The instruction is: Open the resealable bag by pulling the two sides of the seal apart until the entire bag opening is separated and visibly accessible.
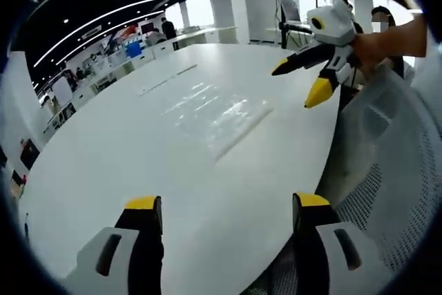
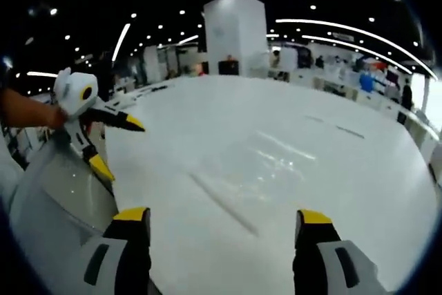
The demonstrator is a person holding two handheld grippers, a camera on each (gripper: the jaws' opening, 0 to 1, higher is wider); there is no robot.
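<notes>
In the left gripper view, shelves and desks of an open office run along the far left, and the wide white table [image 1: 138,136] spreads across the middle. On it lies the clear resealable bag [image 1: 221,112], flat and hard to make out against the glossy top, with its seal strip showing as a faint straight ridge along the edge nearer the camera. The left gripper [image 1: 228,212] rises from the bottom of this view with its yellow-tipped jaws spread wide apart over bare table, holding nothing and well short of the bag. To the right, the right gripper [image 1: 300,81] hangs above the table's edge in a person's hand [image 1: 369,46], its two yellow tips parted and empty; below it is a grey mesh chair back [image 1: 394,164]. In the right gripper view the order is reversed: at the left the left gripper [image 2: 119,144] is held in a hand [image 2: 52,117] beside the table's rim, jaws parted, over a smooth grey chair shell [image 2: 62,184]. The bag [image 2: 269,160] lies in the middle of the table [image 2: 359,170], its seal a darker line slanting toward the camera. A white pillar [image 2: 235,32] stands beyond the table.
</notes>
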